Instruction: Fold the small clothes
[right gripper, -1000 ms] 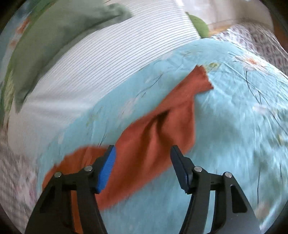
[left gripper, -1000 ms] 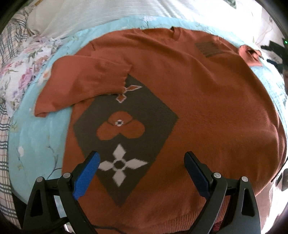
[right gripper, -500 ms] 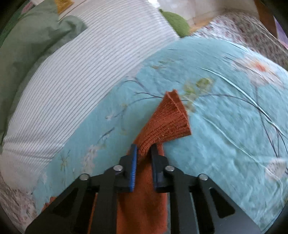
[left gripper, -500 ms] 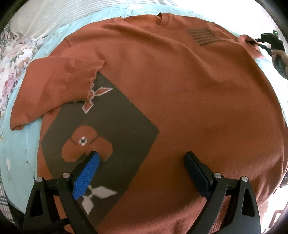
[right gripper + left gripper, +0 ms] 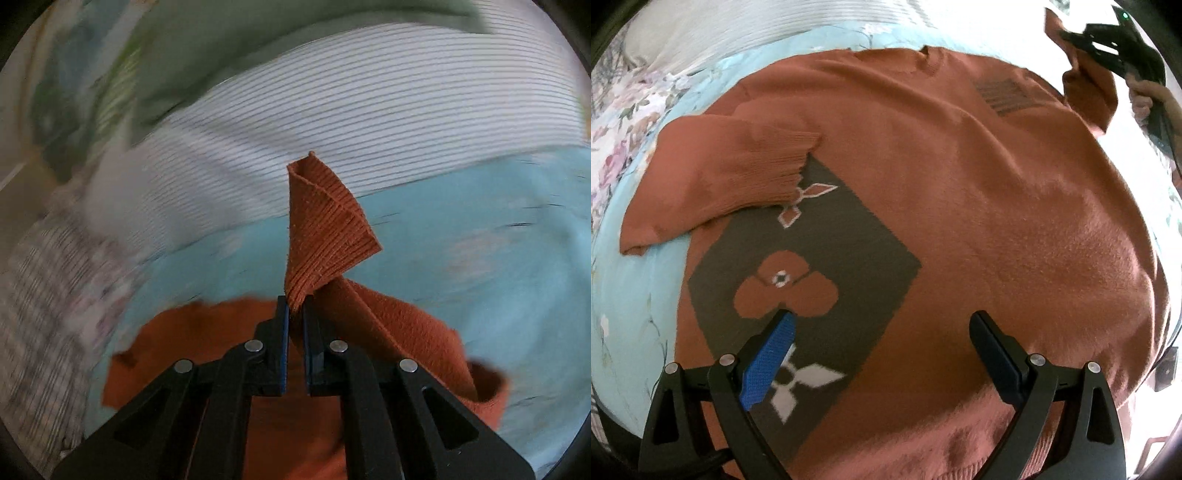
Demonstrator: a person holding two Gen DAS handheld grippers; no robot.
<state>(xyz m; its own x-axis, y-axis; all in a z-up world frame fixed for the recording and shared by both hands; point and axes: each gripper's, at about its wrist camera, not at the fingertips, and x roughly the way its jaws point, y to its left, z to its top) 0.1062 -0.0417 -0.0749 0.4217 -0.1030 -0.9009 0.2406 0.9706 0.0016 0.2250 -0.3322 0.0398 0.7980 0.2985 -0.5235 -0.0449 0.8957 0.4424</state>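
A rust-orange sweater (image 5: 960, 206) with a dark diamond patch (image 5: 827, 273) lies flat on a light blue floral bedcover (image 5: 639, 295). Its left sleeve (image 5: 731, 173) is folded inward over the chest. My left gripper (image 5: 882, 321) hovers open above the sweater's lower middle, nothing between its fingers. My right gripper (image 5: 294, 314) is shut on the ribbed cuff of the other sleeve (image 5: 325, 229), lifted off the bed; the sleeve trails back to the sweater body (image 5: 207, 350). In the left wrist view that gripper (image 5: 1108, 40) and the raised sleeve (image 5: 1086, 88) appear at the top right, a hand behind them.
A white striped pillow (image 5: 369, 110) and a green one (image 5: 221, 48) lie at the head of the bed. Floral and checked bedding (image 5: 44, 295) lies to the left. The blue cover (image 5: 498, 258) stretches to the right of the lifted sleeve.
My right gripper closed on the sleeve cuff, lifted it off the bed and swung it toward the sweater body. My left gripper shifted slightly over the sweater and stayed open.
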